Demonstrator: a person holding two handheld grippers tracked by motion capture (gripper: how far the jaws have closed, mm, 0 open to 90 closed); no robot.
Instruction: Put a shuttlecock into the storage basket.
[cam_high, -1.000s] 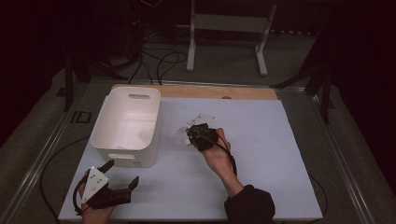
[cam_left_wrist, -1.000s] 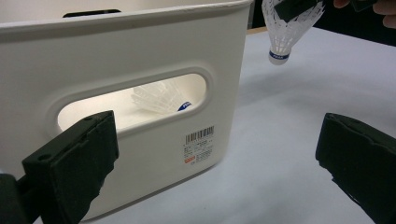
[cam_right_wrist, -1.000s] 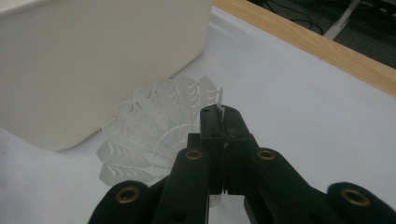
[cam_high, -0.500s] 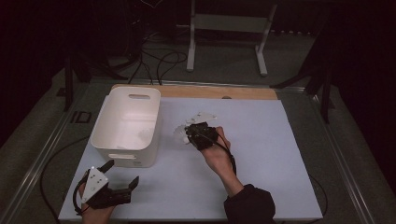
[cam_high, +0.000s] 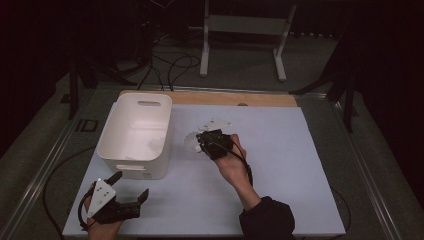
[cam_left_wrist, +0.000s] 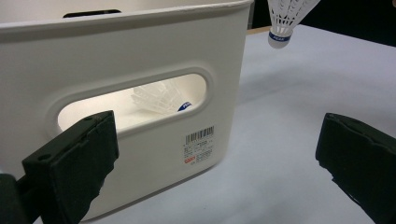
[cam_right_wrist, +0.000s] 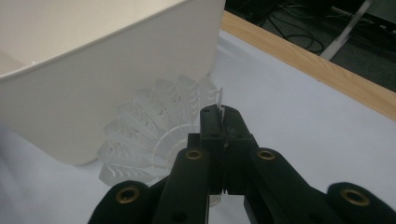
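A white plastic shuttlecock (cam_high: 191, 141) hangs just above the table, right of a white bin (cam_high: 131, 165). My right gripper (cam_high: 202, 142) is shut on the rim of its skirt. In the right gripper view the shuttlecock (cam_right_wrist: 159, 126) lies left of the closed gripper (cam_right_wrist: 223, 116), close to the bin wall (cam_right_wrist: 93, 84). Another shuttlecock (cam_high: 156, 145) lies inside the bin and appears through the handle slot (cam_left_wrist: 159, 99). My left gripper (cam_high: 131, 184) stands open near the table's front left, facing the bin's front wall (cam_left_wrist: 140, 56). The held shuttlecock (cam_left_wrist: 285, 18) hangs at the top of that view.
The pale blue mat (cam_high: 280, 165) covers the table, with a wooden strip (cam_high: 260, 99) along its far edge. A white frame stand (cam_high: 240, 30) and cables are on the floor beyond. A barcode label (cam_left_wrist: 198, 144) is stuck on the bin's front.
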